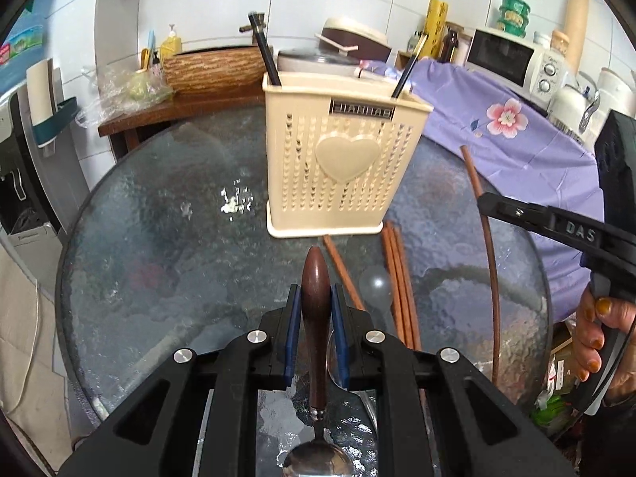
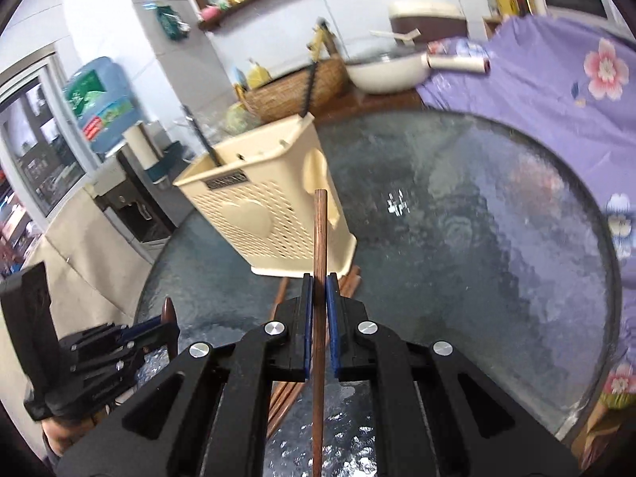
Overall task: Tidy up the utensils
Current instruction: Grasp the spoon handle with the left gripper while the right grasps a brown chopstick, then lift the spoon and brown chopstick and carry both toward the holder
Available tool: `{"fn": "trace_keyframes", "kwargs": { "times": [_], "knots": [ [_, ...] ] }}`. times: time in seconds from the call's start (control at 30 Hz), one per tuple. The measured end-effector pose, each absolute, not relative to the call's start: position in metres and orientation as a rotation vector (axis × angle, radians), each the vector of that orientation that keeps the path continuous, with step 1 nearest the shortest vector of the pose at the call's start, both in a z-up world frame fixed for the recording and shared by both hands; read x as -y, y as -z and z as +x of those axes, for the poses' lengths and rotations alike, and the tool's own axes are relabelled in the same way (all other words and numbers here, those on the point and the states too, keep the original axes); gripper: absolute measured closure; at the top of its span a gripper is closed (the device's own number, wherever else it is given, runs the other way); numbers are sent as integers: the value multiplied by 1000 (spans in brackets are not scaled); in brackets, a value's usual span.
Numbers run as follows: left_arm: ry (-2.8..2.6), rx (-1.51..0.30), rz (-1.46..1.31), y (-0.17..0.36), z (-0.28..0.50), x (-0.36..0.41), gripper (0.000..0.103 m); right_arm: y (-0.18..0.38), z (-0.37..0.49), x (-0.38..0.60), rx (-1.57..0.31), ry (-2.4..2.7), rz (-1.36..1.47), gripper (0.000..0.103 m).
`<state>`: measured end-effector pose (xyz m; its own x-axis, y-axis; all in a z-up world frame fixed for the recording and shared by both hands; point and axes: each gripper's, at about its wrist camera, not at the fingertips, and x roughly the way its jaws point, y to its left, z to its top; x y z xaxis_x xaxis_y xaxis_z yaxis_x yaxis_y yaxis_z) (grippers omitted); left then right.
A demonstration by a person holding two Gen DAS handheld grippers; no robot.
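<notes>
A cream perforated utensil holder (image 1: pixel 342 159) with a heart on its front stands on the round glass table (image 1: pixel 159 238); two dark utensil handles stick out of it. My left gripper (image 1: pixel 316 302) is shut on a spoon (image 1: pixel 316 318) by its brown wooden handle, above the table in front of the holder. My right gripper (image 2: pixel 318 290) is shut on a brown chopstick (image 2: pixel 319 278) that points up toward the holder (image 2: pixel 270 206). In the left wrist view the right gripper (image 1: pixel 493 204) holds that chopstick (image 1: pixel 487 238) to the right of the holder. Several brown chopsticks (image 1: pixel 397 278) lie on the glass.
A purple flowered cloth (image 1: pixel 516 119) covers the counter behind the table on the right, beside a white microwave (image 1: pixel 512 59). A wicker basket (image 1: pixel 210 67) and a pot sit on a wooden shelf behind the holder. A water dispenser (image 2: pixel 103 111) stands left.
</notes>
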<state>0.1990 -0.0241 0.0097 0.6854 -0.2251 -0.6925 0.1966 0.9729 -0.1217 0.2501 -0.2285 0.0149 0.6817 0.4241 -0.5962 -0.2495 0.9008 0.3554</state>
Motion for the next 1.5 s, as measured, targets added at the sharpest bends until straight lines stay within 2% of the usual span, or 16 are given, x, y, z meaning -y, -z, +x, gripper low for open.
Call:
{"fn": "trace_keyframes", "kwargs": {
  "times": [0.47, 1.5],
  "knots": [
    [257, -697, -50, -40, 180, 16, 88, -65, 201, 236, -602, -478, 219, 96],
    [290, -610, -25, -73, 174, 18, 88, -91, 191, 223, -544, -485, 133, 96]
  ]
}}
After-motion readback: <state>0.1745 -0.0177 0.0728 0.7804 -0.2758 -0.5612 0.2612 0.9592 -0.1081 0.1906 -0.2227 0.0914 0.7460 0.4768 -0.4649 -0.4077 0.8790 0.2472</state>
